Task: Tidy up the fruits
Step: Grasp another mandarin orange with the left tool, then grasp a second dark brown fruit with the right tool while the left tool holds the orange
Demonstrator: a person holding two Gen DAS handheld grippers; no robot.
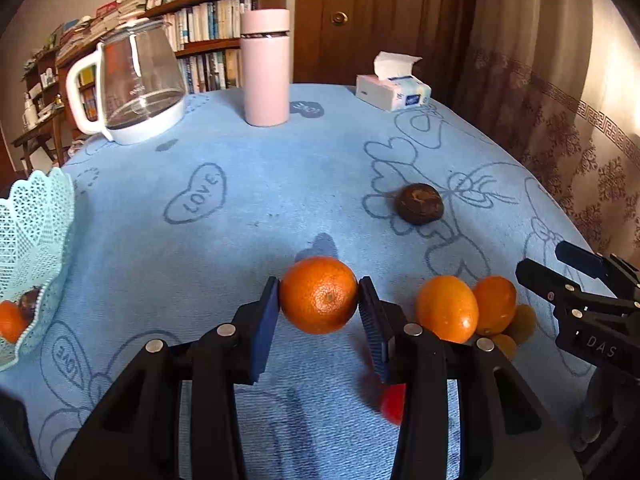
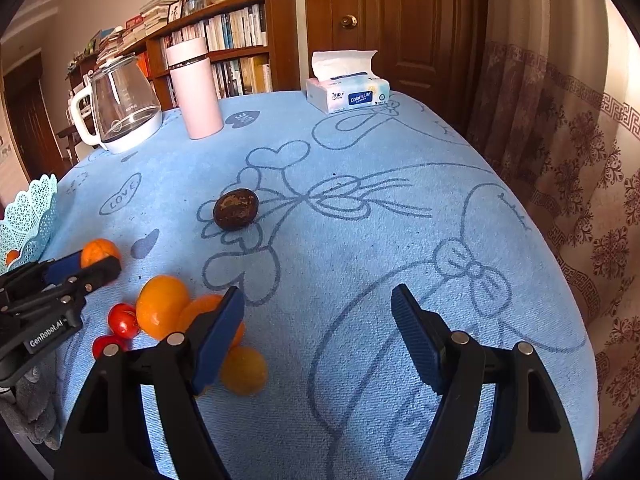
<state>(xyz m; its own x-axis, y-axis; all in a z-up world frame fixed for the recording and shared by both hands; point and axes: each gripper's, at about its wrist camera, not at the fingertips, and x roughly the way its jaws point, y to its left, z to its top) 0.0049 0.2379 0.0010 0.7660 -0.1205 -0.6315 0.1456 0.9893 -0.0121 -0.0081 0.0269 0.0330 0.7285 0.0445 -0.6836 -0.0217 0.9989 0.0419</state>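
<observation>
My left gripper (image 1: pixel 319 312) clamps an orange (image 1: pixel 319 294), seemingly lifted, right of the basket (image 1: pixel 36 216); I'd carry it level. Right gripper (image 2: pixel 318 332) gapes empty.

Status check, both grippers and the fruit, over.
Left gripper shut on an orange, lifted off the cloth. Right gripper open, empty. Basket at left, fruit already inside. Path to it looks clear.
</observation>
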